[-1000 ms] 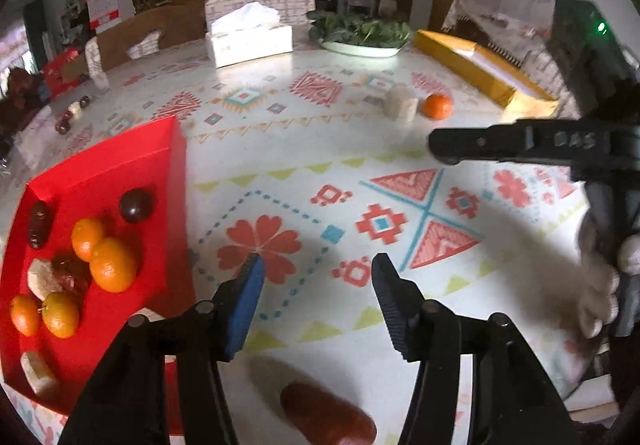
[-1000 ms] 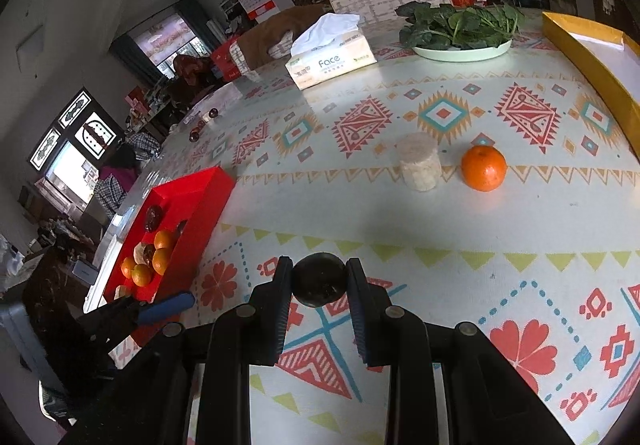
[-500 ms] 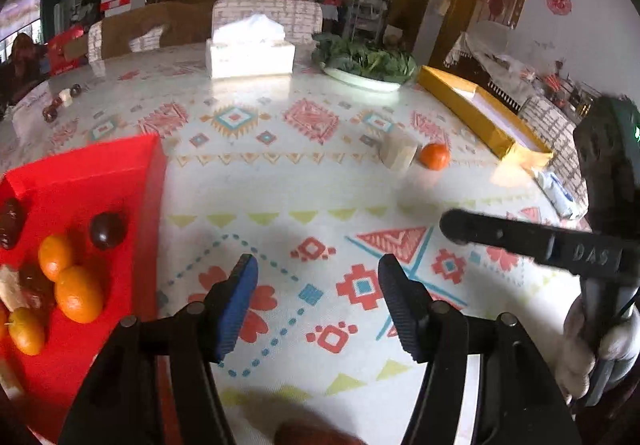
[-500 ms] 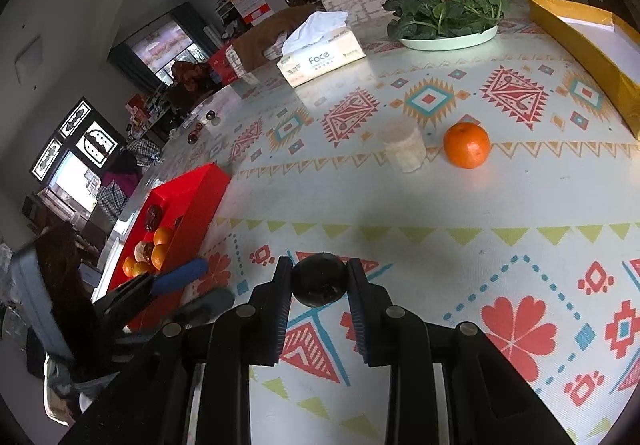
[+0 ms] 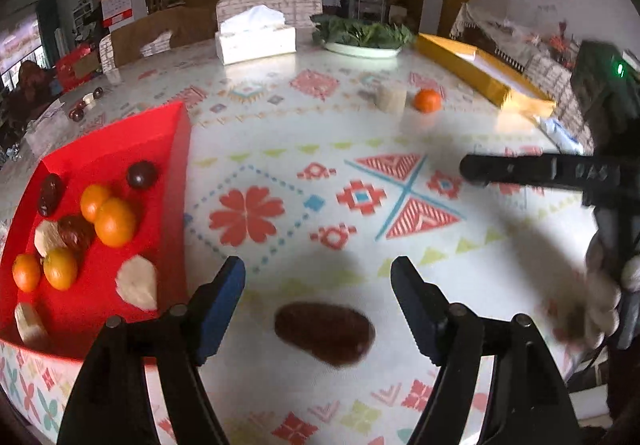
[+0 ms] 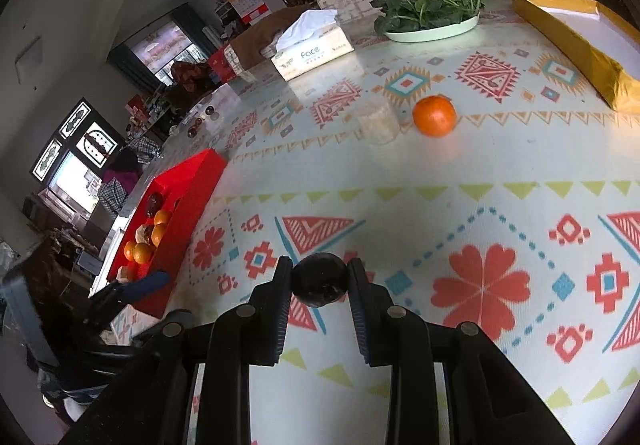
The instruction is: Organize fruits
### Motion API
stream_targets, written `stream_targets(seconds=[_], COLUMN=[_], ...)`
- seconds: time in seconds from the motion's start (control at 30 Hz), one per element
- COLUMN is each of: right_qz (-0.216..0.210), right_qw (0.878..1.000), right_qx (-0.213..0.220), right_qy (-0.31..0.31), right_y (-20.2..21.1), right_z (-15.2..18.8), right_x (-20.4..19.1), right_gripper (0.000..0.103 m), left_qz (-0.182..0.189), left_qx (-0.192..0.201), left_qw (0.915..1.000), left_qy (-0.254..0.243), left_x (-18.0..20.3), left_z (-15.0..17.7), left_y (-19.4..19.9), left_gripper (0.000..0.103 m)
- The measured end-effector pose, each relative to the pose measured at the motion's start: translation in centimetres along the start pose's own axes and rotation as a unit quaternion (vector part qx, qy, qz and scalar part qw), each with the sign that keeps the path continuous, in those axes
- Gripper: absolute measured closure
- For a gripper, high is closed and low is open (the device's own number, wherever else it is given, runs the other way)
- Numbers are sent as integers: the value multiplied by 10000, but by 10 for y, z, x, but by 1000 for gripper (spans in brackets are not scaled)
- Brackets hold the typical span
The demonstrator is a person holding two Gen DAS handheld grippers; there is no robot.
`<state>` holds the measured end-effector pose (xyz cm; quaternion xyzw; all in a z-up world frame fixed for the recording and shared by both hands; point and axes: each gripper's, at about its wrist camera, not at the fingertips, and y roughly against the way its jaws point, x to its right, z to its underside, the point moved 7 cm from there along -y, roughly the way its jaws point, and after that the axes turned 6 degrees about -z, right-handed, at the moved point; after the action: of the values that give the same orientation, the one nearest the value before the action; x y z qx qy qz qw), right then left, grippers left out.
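Observation:
A red tray [image 5: 120,149] at the left holds several oranges, dark round fruits and pale banana pieces; it also shows in the right wrist view [image 6: 200,181]. My left gripper [image 5: 318,277] is open, just above a dark red oblong fruit [image 5: 324,331] lying on the tablecloth between its fingers. My right gripper [image 6: 319,275] is shut on a dark round fruit [image 6: 319,279], held above the table. An orange [image 6: 435,115] and a pale banana piece [image 6: 378,123] sit farther back. The right gripper's finger [image 5: 520,169] shows at the right of the left wrist view.
A tissue box [image 5: 256,41], a plate of greens [image 5: 362,39] and a yellow box [image 5: 480,73] stand at the table's far side. Small dark fruits [image 5: 80,109] lie at the far left. The near table edge is just below the left gripper.
My left gripper has dropped back toward the near edge, bringing the dark red oblong fruit between its open fingers. My right gripper, still holding the dark round fruit, has shifted slightly.

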<state>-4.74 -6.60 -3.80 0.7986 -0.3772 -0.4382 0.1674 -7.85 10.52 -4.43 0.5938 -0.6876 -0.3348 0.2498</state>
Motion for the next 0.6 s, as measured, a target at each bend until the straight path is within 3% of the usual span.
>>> stream_targets(seconds=[0.13, 0.17, 0.2, 0.4, 0.6], right_qz=[20, 24, 26, 14, -73], right_qw=[10000, 10000, 10000, 10000, 9997], right_qx=[27, 22, 20, -70, -144], right_qy=[4, 3, -2, 6, 184], right_y=[8, 8, 8, -1, -7], right_z=[6, 7, 8, 15, 17], right_x=[0, 1, 0, -5, -25], right_gripper=[72, 72, 72, 72, 72], left_qz=[-102, -19, 74, -32, 143], left_qx=[19, -1, -29, 39, 246], left_qw=[9998, 9999, 9999, 10000, 9994], left_qy=[-140, -131, -91, -18, 194], left_x=[3, 3, 4, -2, -5], left_z=[12, 15, 17, 15, 11], left_y=[1, 2, 2, 2, 11], left_gripper=[29, 35, 54, 54, 54])
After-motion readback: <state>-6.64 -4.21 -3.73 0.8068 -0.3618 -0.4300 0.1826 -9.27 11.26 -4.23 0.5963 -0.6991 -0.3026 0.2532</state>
